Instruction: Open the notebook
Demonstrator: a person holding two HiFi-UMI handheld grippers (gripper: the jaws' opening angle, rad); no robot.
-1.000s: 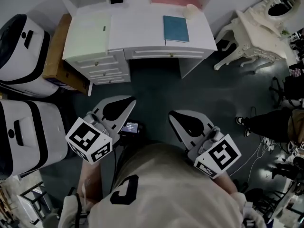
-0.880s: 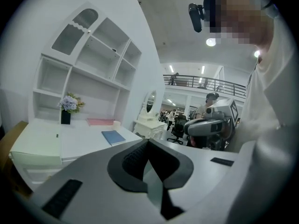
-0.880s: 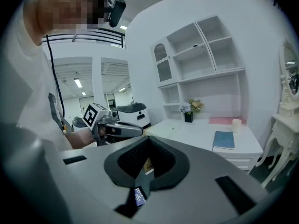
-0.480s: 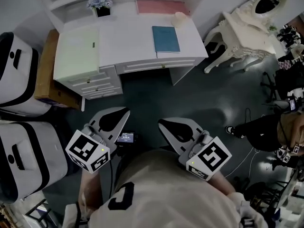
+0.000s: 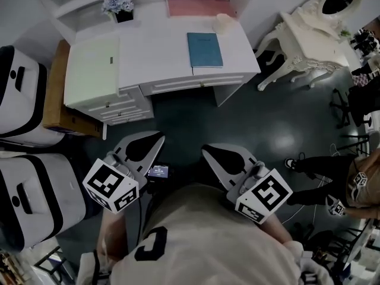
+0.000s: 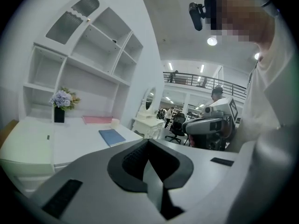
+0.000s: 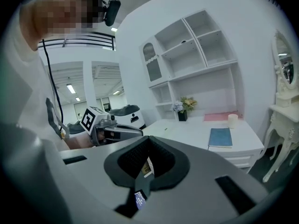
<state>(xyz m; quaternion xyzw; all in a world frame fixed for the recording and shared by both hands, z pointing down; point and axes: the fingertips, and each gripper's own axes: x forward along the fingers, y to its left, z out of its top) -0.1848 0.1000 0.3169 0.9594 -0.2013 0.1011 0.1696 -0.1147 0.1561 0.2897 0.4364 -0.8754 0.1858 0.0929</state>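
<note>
Task's thing: a blue, flat, rectangular notebook [image 5: 205, 49], closed, cover up.
Where it lies: on the white tabletop [image 5: 160, 52], right of the middle, its near short edge close to the front edge above the drawers.
Neighbours on the tabletop: a pink flat sheet [image 5: 199, 6] lies along the back; a small pale cylinder [image 5: 223, 22] stands just behind the notebook to its right; a dark pot of lilac flowers [image 5: 120, 5] stands at the back left, well apart from the notebook.
Left gripper [image 5: 155, 139]: held low in front of the person's torso over the dark floor [image 5: 261, 123], tips toward the desk; its jaws are pressed together with nothing between them.
Right gripper [image 5: 208, 152]: beside the left one, pointed the same way; its jaws also meet, with nothing pinched.
Notebook relative to the jaws: ahead of both, well apart, a stretch of floor and the desk front between. In the left gripper view it sits above and left of the jaw tips; in the right gripper view, above and right of them.
Contact: neither gripper touches the notebook or the tabletop.
Surroundings: a white ornate dressing table [image 5: 314, 22] stands right of the desk.
</note>
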